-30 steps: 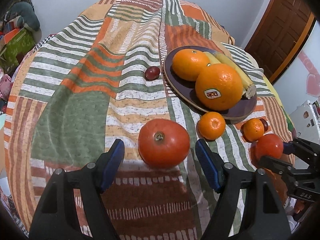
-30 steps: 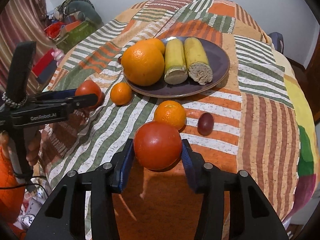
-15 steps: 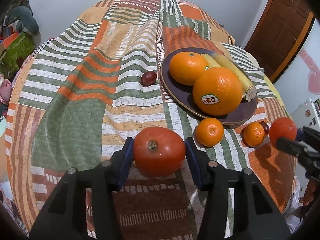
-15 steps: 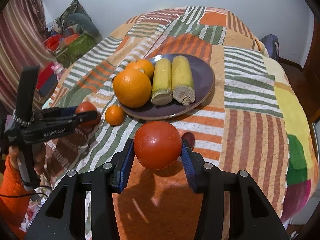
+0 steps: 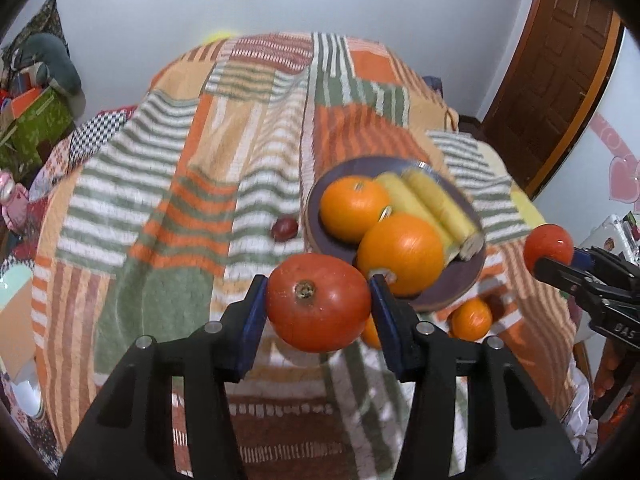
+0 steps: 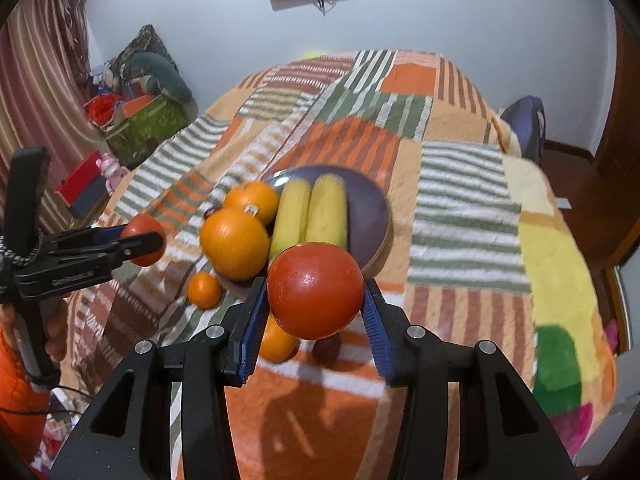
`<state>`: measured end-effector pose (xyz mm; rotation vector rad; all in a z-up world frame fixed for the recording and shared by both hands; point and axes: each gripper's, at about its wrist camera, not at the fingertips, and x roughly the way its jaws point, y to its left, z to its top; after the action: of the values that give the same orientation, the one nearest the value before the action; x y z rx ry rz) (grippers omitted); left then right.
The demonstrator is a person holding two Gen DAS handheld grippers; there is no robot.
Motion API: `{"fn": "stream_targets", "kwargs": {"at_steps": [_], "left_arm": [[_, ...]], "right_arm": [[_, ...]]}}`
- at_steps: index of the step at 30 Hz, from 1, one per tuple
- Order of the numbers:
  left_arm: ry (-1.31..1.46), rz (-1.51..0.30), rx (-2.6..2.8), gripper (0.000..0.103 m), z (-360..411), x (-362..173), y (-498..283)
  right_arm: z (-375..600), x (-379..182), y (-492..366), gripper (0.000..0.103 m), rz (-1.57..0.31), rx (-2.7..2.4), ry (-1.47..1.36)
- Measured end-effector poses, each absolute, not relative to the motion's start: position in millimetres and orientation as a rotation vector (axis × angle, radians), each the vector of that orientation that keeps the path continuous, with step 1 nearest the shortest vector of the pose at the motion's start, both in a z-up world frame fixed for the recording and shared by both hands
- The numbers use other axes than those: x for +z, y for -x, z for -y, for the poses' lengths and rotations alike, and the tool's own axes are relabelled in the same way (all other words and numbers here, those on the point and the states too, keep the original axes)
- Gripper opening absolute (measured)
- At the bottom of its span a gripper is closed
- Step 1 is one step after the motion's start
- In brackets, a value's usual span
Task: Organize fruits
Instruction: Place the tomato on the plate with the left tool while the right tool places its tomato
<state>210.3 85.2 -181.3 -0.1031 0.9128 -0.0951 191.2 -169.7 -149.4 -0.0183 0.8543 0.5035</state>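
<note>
My left gripper is shut on a large red tomato and holds it above the cloth, in front of the dark plate. My right gripper is shut on a second red tomato, also lifted; it shows at the right of the left wrist view. The plate holds two oranges and two yellow corn cobs. Small mandarins lie on the cloth beside the plate.
A small dark red fruit lies on the striped patchwork cloth left of the plate. Another mandarin sits under the right tomato. Boxes and clutter stand beyond the left edge; a wooden door is at the right.
Both grippers have lifted their tomatoes up off the cloth. The left gripper closed on its tomato a second ago, then rose and moved toward the plate.
</note>
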Motion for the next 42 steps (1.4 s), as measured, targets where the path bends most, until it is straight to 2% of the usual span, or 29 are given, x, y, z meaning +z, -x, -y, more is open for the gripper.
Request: {"fn": "stream_targets", "kwargs": {"at_steps": [7,17,42], "left_arm": [[0.084,-0.848,-0.131,0.050,-65.7,-156.3,-227.2],[0.055,-0.821,-0.195,0.050,-31.0,-147.7,-257.9],[0.033,-0.941,-0.233,0.051,-0.4,-202.6,-315.8]], "right_arm": [[176.9,-135.0,-209.1,0.043,-0.794,0.495,0.024],[175.5,-128.8,-239.2,0.043,-0.747,0.496,0.024],[155.1,-186.7,-303.8,0.043,-0.873,0.506,0.043]]}}
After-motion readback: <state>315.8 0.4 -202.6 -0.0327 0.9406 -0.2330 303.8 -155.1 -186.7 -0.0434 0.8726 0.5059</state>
